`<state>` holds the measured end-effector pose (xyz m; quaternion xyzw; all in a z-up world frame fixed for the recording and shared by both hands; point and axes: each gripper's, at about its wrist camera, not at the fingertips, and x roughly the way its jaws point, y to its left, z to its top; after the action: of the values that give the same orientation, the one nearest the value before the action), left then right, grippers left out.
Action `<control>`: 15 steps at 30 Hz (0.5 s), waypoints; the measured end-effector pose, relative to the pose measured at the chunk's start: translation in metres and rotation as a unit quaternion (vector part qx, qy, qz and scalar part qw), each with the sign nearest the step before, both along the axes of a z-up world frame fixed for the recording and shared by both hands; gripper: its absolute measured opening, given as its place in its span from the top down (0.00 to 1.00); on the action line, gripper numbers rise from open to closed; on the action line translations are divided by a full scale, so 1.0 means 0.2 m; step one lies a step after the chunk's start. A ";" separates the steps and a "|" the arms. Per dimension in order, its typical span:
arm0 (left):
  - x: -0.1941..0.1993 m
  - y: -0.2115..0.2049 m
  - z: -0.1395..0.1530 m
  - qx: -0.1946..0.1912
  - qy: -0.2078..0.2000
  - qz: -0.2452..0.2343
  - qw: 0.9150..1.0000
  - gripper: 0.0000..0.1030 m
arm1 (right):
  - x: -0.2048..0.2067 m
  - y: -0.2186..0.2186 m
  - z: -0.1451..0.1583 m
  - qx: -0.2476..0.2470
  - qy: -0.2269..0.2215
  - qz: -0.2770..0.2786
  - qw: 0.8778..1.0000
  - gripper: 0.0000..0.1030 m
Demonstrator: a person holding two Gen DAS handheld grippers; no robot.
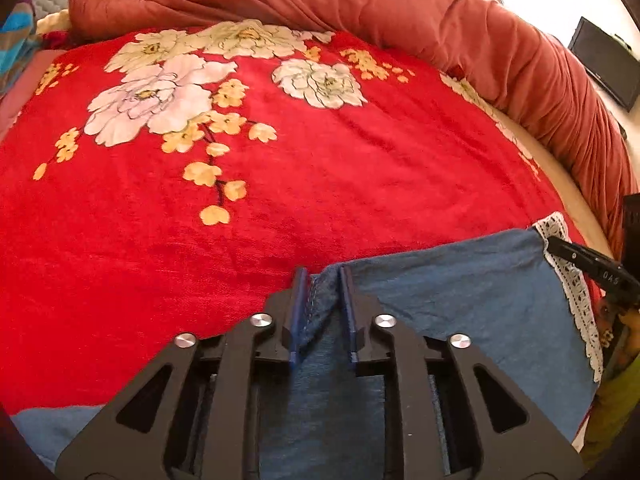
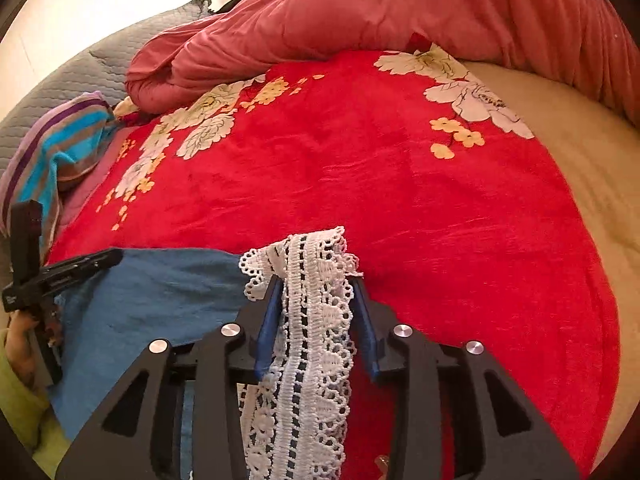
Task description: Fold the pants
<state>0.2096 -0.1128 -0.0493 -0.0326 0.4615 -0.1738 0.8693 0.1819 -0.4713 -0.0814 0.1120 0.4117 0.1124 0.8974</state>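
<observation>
Blue denim pants (image 1: 460,300) with a white lace hem (image 1: 576,288) lie on a red floral blanket (image 1: 320,168). My left gripper (image 1: 323,276) is shut on a stitched edge of the pants, the fabric bunched between its blue pads. My right gripper (image 2: 316,284) is shut on the lace hem (image 2: 308,320), which drapes over and between its fingers. The denim (image 2: 160,292) stretches between the two grippers. The left gripper's body (image 2: 60,272) shows at the left of the right wrist view. The right gripper's finger (image 1: 584,260) shows at the right edge of the left wrist view.
A rumpled rust-red duvet (image 1: 360,0) is piled along the far and right side of the bed. A striped blue and purple cloth (image 2: 52,152) lies at the left. Bare beige mattress (image 2: 580,160) shows at the right. A dark screen (image 1: 604,62) stands beyond the bed.
</observation>
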 end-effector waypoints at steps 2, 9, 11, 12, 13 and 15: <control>-0.01 0.03 0.02 0.003 -0.005 0.012 1.000 0.66 | -0.02 0.01 0.02 -0.014 -0.005 -0.008 1.000 0.57; -0.16 0.22 0.20 0.020 -0.034 0.057 0.998 0.42 | -0.12 -0.07 0.09 -0.036 -0.017 -0.046 0.998 0.41; -0.22 0.27 0.25 0.022 -0.048 0.067 0.996 0.29 | -0.16 -0.08 0.11 -0.052 -0.022 -0.055 0.997 0.38; -0.25 0.29 0.27 0.024 -0.054 0.073 0.996 0.25 | -0.20 -0.08 0.13 -0.057 -0.027 -0.058 0.996 0.35; -0.30 0.32 0.30 0.025 -0.064 0.081 0.994 0.21 | -0.24 -0.08 0.16 -0.058 -0.033 -0.059 0.996 0.28; -0.37 0.36 0.34 0.035 -0.073 0.093 0.992 0.15 | -0.30 -0.06 0.20 -0.067 -0.047 -0.055 0.995 0.24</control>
<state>0.1355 -0.0408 0.0179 -0.0323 0.3972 -0.0779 0.9139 0.1212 -0.4839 -0.0413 0.0689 0.3688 0.0403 0.9261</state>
